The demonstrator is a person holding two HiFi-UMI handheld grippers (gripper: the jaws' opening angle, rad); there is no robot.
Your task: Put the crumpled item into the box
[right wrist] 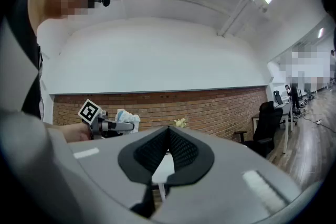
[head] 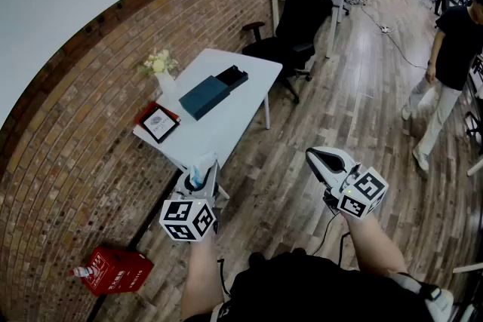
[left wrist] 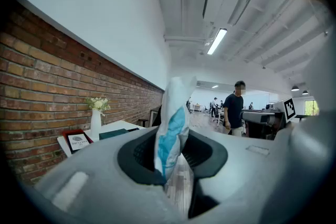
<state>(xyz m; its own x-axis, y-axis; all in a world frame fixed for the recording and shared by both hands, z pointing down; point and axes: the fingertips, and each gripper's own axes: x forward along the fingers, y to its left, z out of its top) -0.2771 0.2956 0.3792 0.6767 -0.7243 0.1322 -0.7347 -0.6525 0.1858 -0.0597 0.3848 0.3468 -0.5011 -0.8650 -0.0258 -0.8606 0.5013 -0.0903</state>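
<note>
- Head view: grips the crumpled item (head: 197,177) in the left claw (head: 202,171) at 7 o'clock, well apart from the dark box (head: 205,96) on the tabletop (head: 226,128) at 11 o'clock.
- Left gripper view: pinches the white-and-blue crumpled item upright between both pads.
- Right gripper view: shows the right claw (right wrist: 167,136) closed, nothing between its jaws.
- Judging by this: pickup done; leaves the carry to the box and the release inside.
</note>
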